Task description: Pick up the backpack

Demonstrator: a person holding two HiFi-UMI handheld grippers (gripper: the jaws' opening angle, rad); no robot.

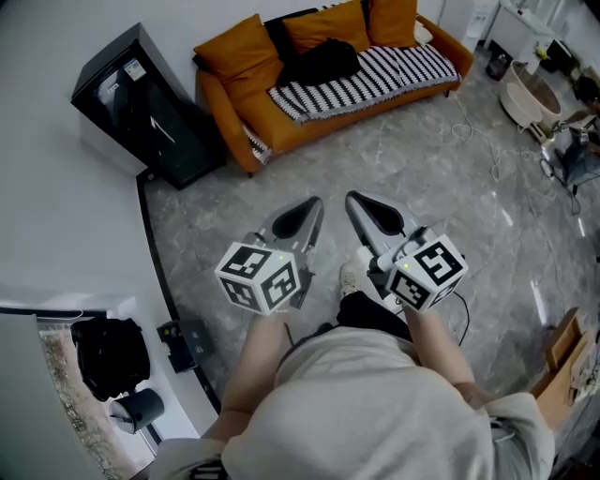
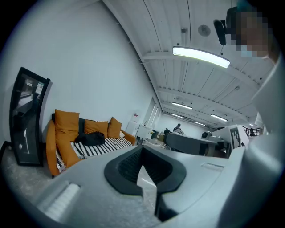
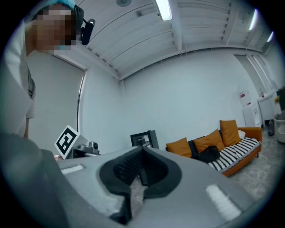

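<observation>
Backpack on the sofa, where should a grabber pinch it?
Probably its raised top, coming from the open front of the sofa: the black backpack lies slumped on the striped blanket with orange cushions behind it. No handle can be made out from here.

**Matt plastic, soft cloth, polished floor**

The left gripper and right gripper have shells of smooth, matt grey plastic. Their pads are black, rubbery-looking and finely ribbed. The marker cubes are matt, printed black on white. The backpack is soft, dull black cloth. It lies on a woven black-and-white striped blanket over a sofa upholstered in smooth orange material; cloth or leather cannot be told. The floor is grey, veined, stone-look tile with a faint gloss. The black cabinet has a glossy, reflective front. The wall is matt white. A cardboard box is plain brown.
</observation>
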